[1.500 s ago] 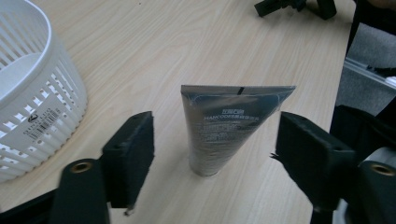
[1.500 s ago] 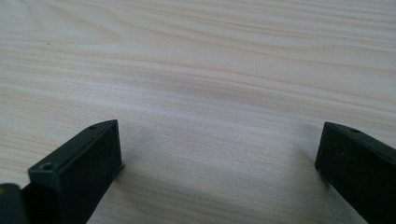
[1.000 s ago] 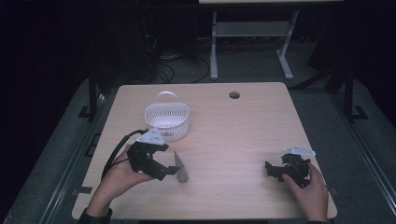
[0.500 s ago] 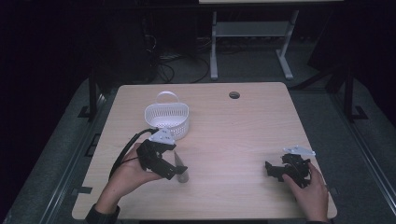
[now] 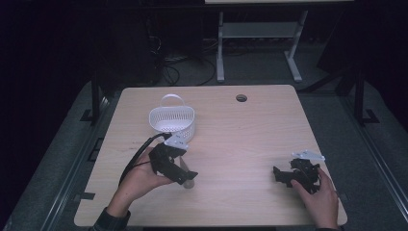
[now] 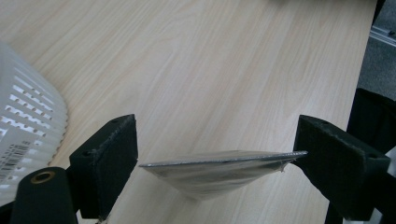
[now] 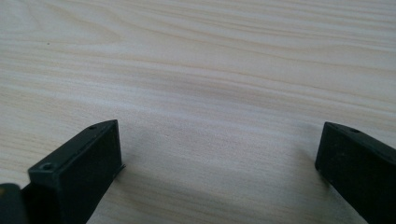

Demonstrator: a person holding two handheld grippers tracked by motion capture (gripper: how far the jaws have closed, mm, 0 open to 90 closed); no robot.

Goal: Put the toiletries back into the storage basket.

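A thin, clear, silvery packet [image 6: 219, 172] lies edge-on between the two jaws of my left gripper [image 6: 215, 156], touching both, low over the wooden table [image 5: 250, 139]. In the high view the left gripper [image 5: 185, 176] is at the front left with the small grey packet [image 5: 188, 183] at its tip, just in front of a white slatted basket [image 5: 172, 124]. The basket's wall [image 6: 28, 121] sits at the left edge of the left gripper view. My right gripper [image 5: 281, 175] rests at the front right, open, with bare wood between its jaws [image 7: 219, 154].
A round cable hole [image 5: 241, 98] sits near the table's far edge. A black cable [image 5: 137, 156] trails from the left gripper toward the table's left side. Dark floor and a white desk frame [image 5: 260, 33] lie beyond the table.
My left gripper has shifted a little to the right and toward the basket, carrying the packet with it. The right gripper has stayed where it was.
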